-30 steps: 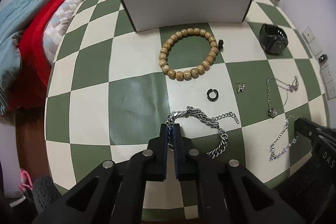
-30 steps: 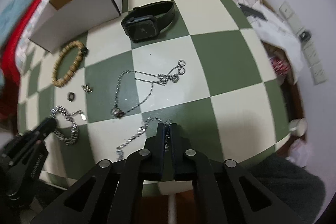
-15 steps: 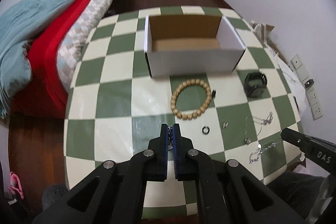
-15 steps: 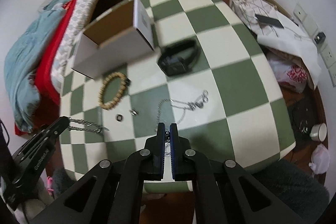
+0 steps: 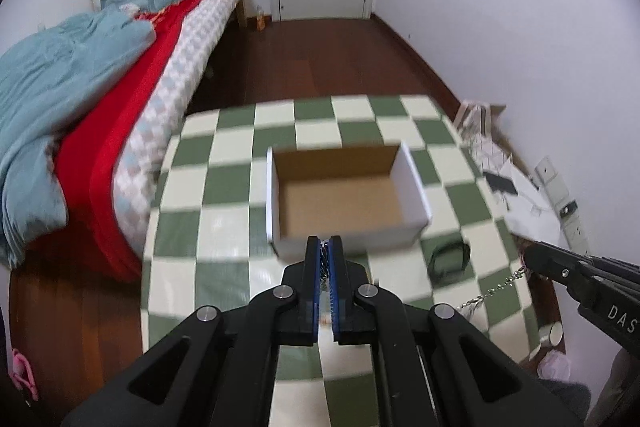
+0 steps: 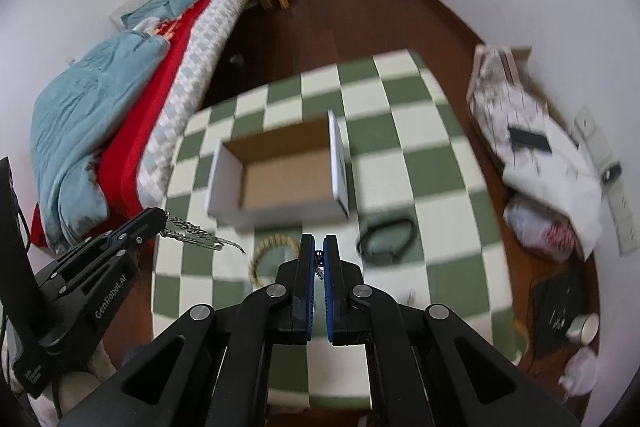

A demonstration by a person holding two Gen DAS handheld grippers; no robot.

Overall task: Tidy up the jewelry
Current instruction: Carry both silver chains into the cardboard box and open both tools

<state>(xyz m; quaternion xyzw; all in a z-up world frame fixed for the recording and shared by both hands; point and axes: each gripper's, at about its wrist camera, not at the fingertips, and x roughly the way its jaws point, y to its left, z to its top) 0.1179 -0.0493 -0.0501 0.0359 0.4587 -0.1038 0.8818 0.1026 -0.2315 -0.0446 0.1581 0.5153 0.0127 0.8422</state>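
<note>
checkered table (image 5: 224, 183), open cardboard box (image 5: 344, 203)

The open box (image 5: 346, 201) sits mid-bench (image 5: 224, 155) with its top clear and nothing inside. A watch (image 6: 386, 241) lies just right of it and a bead bracelet (image 6: 272, 253) in front. The bed (image 5: 100, 99) crowds the bench's left edge.

Green-and-cream checked table (image 5: 224, 155), white box (image 5: 412, 183) brown inside, red blanket (image 5: 120, 131).
</note>
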